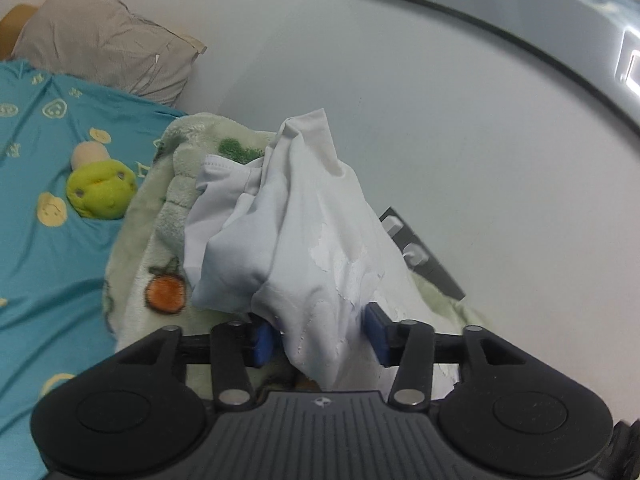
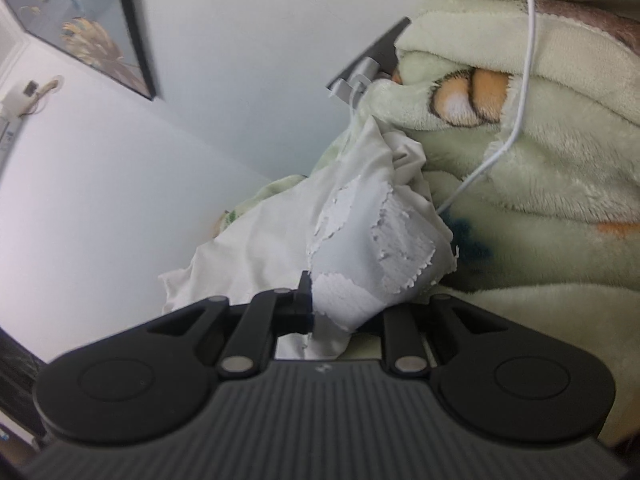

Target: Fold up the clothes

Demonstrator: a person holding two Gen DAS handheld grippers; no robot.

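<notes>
A white garment with a cracked, peeling print lies bunched on a pale green fleece blanket. My left gripper has its blue-padded jaws apart, with a bunched part of the garment between them. In the right wrist view the same white garment fills the space between the jaws of my right gripper. The right gripper's right finger is hidden by the cloth, and I cannot see whether it pinches the fabric.
A blue bedsheet with a green plush toy and a grey pillow lies at the left. A white wall and a framed picture are behind. A white charging cable and plug run over the blanket.
</notes>
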